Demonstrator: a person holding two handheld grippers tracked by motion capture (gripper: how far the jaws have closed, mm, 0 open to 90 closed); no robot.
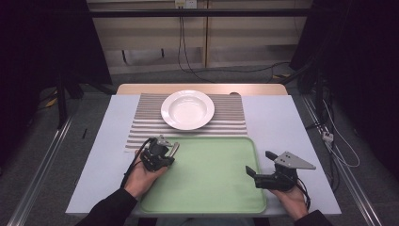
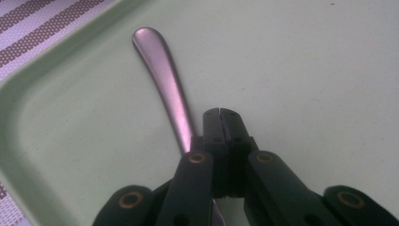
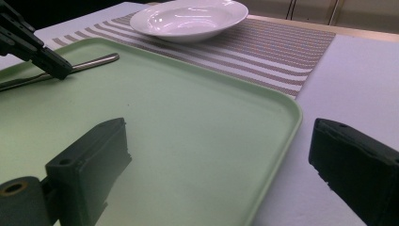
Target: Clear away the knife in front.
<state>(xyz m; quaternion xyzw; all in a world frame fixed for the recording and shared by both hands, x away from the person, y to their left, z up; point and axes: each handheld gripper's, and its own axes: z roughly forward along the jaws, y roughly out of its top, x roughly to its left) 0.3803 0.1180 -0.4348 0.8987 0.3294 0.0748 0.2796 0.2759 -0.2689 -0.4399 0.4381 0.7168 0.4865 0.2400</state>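
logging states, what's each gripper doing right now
left gripper: shut, beside the utensil handle, not gripping it.
right gripper: open, holding nothing, over the tray.

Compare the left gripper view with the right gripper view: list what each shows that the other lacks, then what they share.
Left gripper view alone: its own claw up close, jaws pressed together, beside the handle of a metal utensil, which runs under the claw's body.

Right gripper view alone: the white bowl on the striped placemat, the pale table surface, and its own claw, jaws wide apart across the tray's edge.

Both: the green tray, the utensil, and the placemat.
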